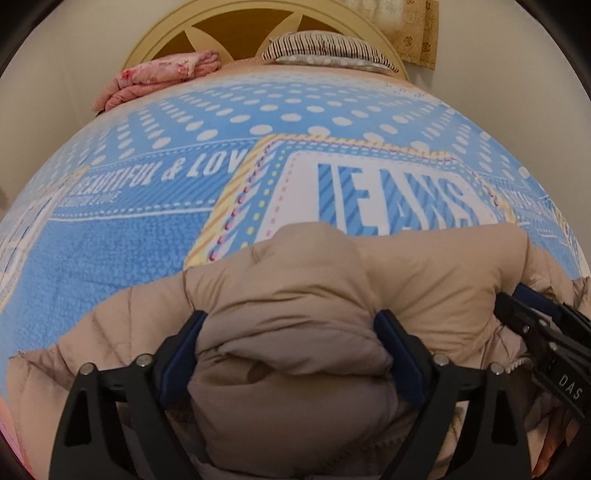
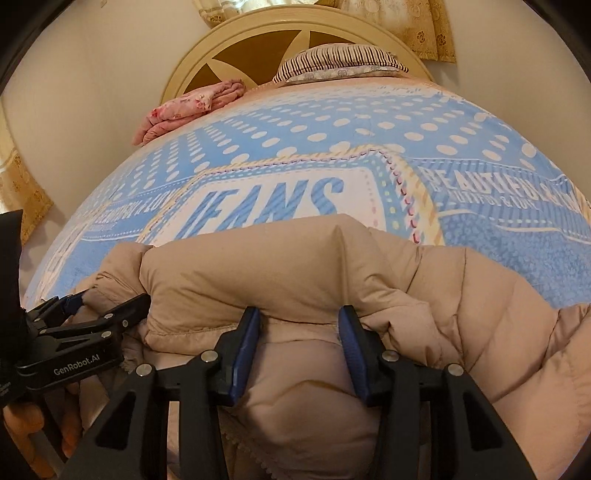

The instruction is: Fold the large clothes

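A beige puffer jacket (image 1: 288,288) lies bunched at the near edge of a bed, on a blue "JEANS" blanket (image 1: 147,229). My left gripper (image 1: 290,325) has its blue-padded jaws clamped on a thick roll of the jacket. My right gripper (image 2: 299,321) is shut on another thick fold of the jacket (image 2: 258,266). The two grippers sit side by side: the right one shows at the right edge of the left wrist view (image 1: 517,302), the left one at the left edge of the right wrist view (image 2: 110,302).
A folded pink floral quilt (image 1: 159,77) and a striped pillow (image 1: 325,48) lie at the head of the bed against a cream rounded headboard (image 1: 177,26). Yellow curtains (image 2: 424,26) hang behind. A wall runs along the left side.
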A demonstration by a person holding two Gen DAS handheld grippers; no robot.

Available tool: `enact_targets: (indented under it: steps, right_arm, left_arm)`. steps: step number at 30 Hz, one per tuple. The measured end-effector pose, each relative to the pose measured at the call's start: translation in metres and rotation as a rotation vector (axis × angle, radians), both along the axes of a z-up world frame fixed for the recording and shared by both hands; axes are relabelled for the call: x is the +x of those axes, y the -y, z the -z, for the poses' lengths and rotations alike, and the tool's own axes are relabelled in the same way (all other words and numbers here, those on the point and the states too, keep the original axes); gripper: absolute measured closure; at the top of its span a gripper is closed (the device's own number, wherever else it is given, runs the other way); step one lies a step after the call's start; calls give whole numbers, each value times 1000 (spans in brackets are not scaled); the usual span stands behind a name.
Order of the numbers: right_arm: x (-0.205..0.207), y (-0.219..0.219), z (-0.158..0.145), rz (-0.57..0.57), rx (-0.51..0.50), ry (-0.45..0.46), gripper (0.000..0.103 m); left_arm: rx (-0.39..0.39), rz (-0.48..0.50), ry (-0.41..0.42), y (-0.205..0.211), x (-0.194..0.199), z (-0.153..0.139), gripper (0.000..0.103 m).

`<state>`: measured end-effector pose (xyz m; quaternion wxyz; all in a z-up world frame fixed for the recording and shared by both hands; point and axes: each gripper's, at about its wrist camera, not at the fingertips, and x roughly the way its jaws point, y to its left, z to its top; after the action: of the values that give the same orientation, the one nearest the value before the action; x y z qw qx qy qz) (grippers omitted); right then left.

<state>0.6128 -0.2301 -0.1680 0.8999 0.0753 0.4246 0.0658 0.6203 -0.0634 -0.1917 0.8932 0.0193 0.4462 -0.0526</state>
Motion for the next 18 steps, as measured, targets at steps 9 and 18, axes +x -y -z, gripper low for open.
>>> enact_targets:
  steps: [9, 18]
  right_arm:
    - [1, -8, 4, 3, -71, -18, 57]
    - [2, -12, 5, 5, -107, -24, 57]
  left_arm:
    - [36, -2, -26, 7, 1, 5, 2]
    - [37, -3, -37, 6, 3, 7, 0]
